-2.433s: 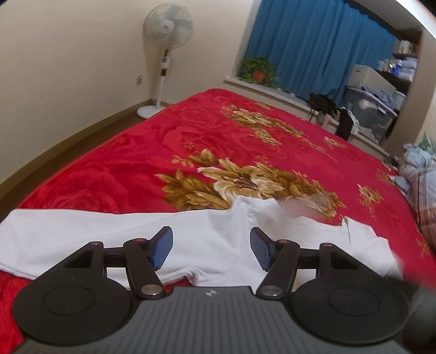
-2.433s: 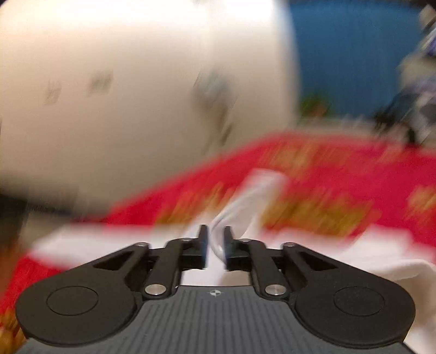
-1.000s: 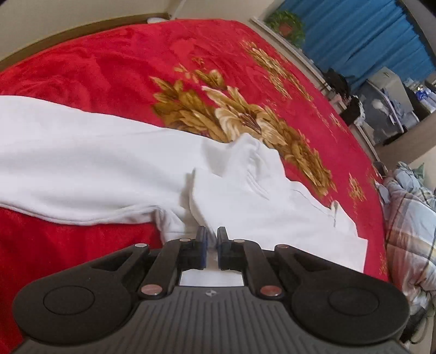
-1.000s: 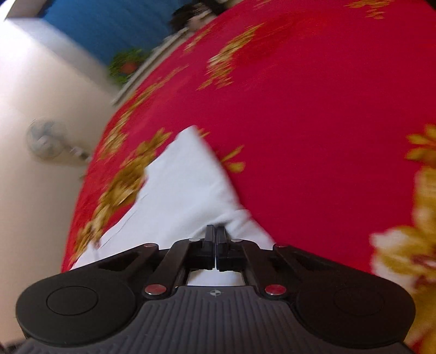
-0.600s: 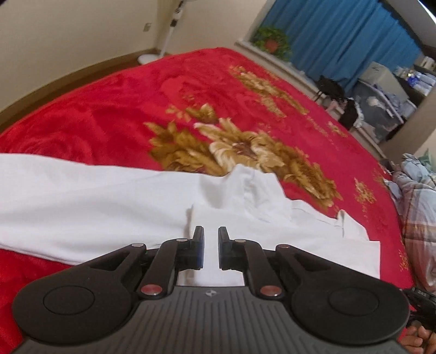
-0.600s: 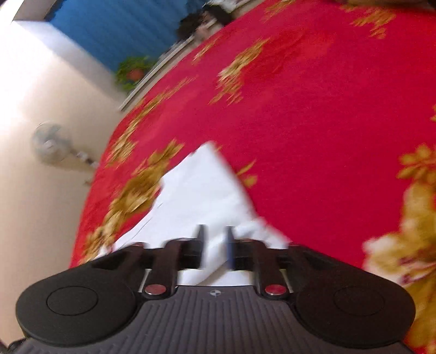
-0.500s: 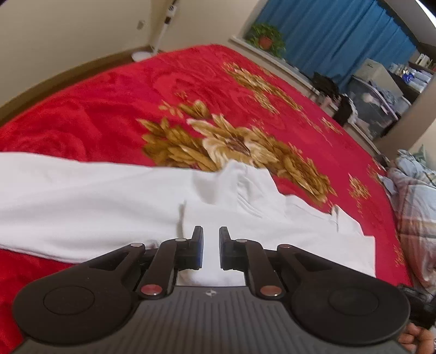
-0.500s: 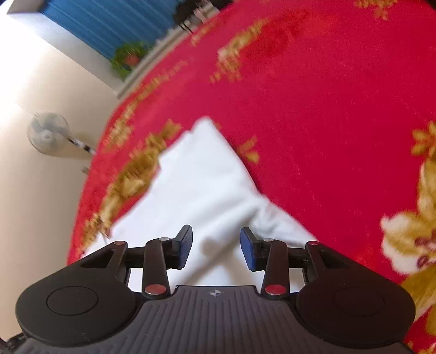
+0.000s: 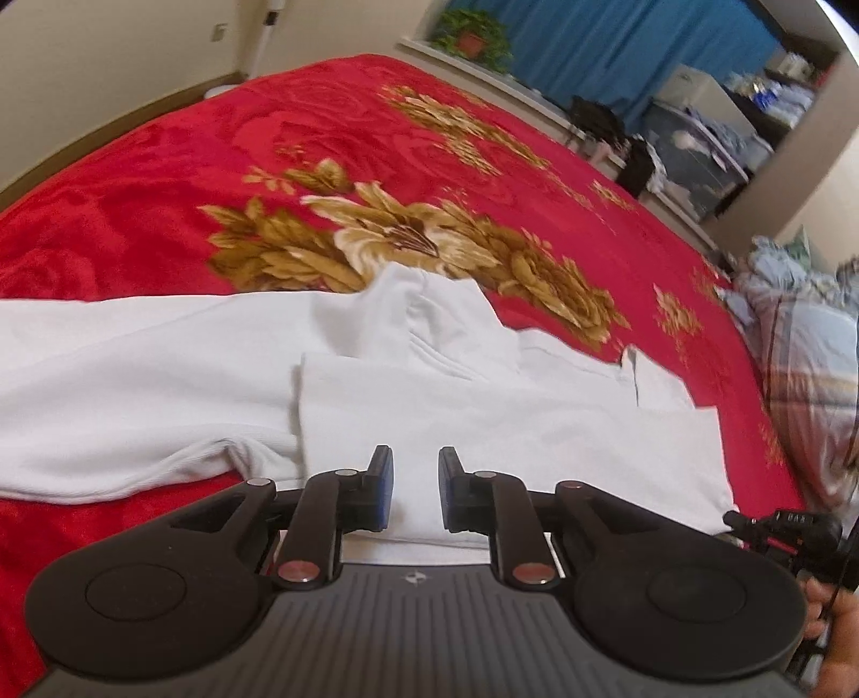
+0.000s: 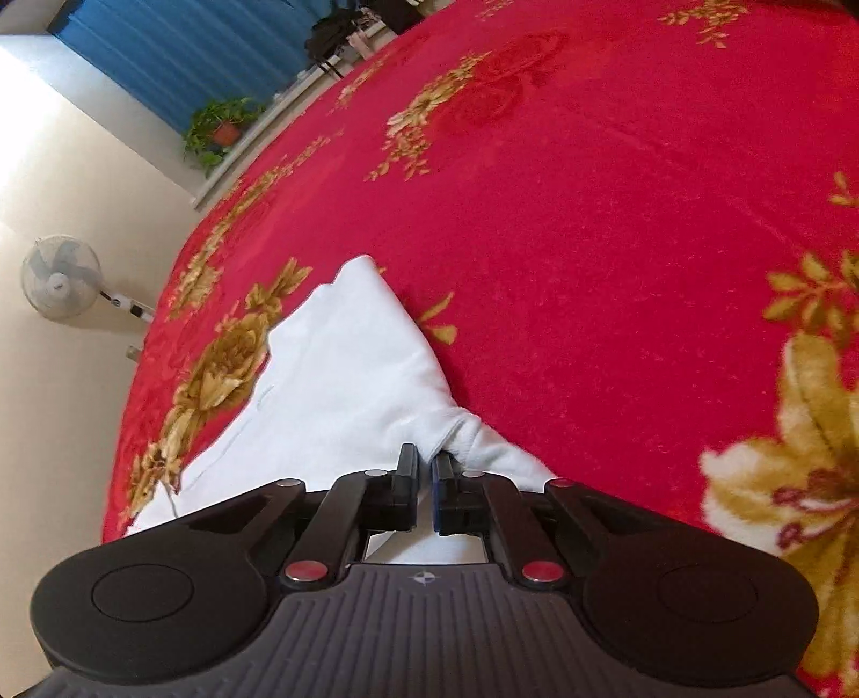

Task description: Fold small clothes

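A white garment [image 9: 408, 386] lies on the red flowered blanket [image 9: 376, 150], with one part folded over its middle and a long part stretching left. My left gripper [image 9: 413, 483] is slightly open above the garment's near edge, holding nothing. In the right wrist view the same white garment [image 10: 333, 376] lies to the left of the fingers. My right gripper [image 10: 425, 472] is shut on a bunched fold of the garment's edge, low on the blanket [image 10: 617, 241].
A pile of plaid and blue bedding [image 9: 805, 333] lies at the bed's right side. A standing fan [image 10: 62, 276], a potted plant [image 10: 220, 126] and blue curtains [image 9: 617, 48] are beyond the bed. Storage boxes [image 9: 698, 155] stand by the wall.
My right gripper, open half a second ago, has closed on the garment's edge. My left gripper has let go of the cloth, opened a little wider and lifted slightly.
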A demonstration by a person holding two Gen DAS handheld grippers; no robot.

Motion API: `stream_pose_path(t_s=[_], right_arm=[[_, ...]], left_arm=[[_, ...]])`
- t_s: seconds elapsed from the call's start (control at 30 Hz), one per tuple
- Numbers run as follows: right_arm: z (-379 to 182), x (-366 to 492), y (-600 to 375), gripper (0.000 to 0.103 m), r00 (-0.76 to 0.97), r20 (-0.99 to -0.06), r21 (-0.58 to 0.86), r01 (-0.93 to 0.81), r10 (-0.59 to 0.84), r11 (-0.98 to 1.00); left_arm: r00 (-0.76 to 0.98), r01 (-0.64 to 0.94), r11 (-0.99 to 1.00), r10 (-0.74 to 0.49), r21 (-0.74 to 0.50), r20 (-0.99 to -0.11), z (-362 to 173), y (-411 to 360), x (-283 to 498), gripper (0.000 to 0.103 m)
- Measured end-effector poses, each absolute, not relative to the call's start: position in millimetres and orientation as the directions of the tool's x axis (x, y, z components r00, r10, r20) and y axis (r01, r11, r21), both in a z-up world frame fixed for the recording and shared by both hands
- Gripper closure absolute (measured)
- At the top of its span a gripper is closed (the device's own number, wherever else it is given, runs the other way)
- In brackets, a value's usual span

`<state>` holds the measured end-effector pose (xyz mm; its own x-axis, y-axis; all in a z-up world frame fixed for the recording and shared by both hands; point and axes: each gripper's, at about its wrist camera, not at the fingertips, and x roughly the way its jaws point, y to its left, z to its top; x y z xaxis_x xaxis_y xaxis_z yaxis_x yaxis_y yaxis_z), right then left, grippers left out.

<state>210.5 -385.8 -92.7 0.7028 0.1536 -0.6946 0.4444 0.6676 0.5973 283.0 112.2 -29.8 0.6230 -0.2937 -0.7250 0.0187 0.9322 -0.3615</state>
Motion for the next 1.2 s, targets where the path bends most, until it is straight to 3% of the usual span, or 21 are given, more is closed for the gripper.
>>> stream_pose_path(t_s=[0.13, 0.23, 0.37, 0.4, 0.47, 0.57, 0.7, 0.83, 0.97, 1.2], right_arm=[[-102, 205, -390, 0.098, 0.653, -0.741, 0.588, 0.517, 0.158, 0.622], [-77, 199, -374, 0.084, 0.659, -0.745, 0.527, 0.487, 0.102, 0.696], [-46, 197, -346, 0.065, 0.764, -0.637, 0.49, 0.299, 0.102, 0.819], [-45, 201, -341, 0.058, 0.783, -0.612, 0.474, 0.252, 0.11, 0.844], [-52, 213, -336, 0.054, 0.78, -0.611, 0.441, 0.195, 0.134, 0.876], [-83, 226, -341, 0.056, 0.69, -0.715, 0.399, 0.27, 0.113, 0.876], [-84, 223, -340, 0.057, 0.701, -0.704, 0.38, 0.236, 0.114, 0.894], [-74, 210, -336, 0.057, 0.706, -0.702, 0.381, 0.255, 0.098, 0.889], [-23, 183, -322, 0.056, 0.773, -0.628, 0.357, 0.186, 0.088, 0.915], [78, 113, -306, 0.053, 0.89, -0.438, 0.311, 0.016, 0.129, 0.95]], left_arm=[[0.56, -0.024, 0.97, -0.187, -0.242, -0.807, -54, 109, 294, 0.085], [0.577, -0.026, 0.972, -0.177, -0.234, -0.798, -52, 113, 293, 0.085], [0.611, 0.006, 0.974, -0.183, -0.227, -0.77, -45, 110, 290, 0.082], [0.602, 0.003, 0.975, -0.179, -0.221, -0.779, -48, 109, 291, 0.08], [0.555, -0.008, 0.977, -0.174, -0.215, -0.813, -59, 110, 295, 0.08], [0.565, -0.012, 0.975, -0.175, -0.221, -0.806, -56, 111, 290, 0.08], [0.619, 0.029, 0.979, -0.177, -0.204, -0.765, -46, 109, 281, 0.076], [0.571, 0.054, 0.994, -0.113, -0.1, -0.813, -61, 99, 277, 0.073], [0.625, 0.055, 0.991, -0.129, -0.122, -0.77, -21, 109, 262, 0.073], [0.781, 0.074, 0.997, -0.064, -0.01, -0.622, 35, 147, 198, 0.073]])
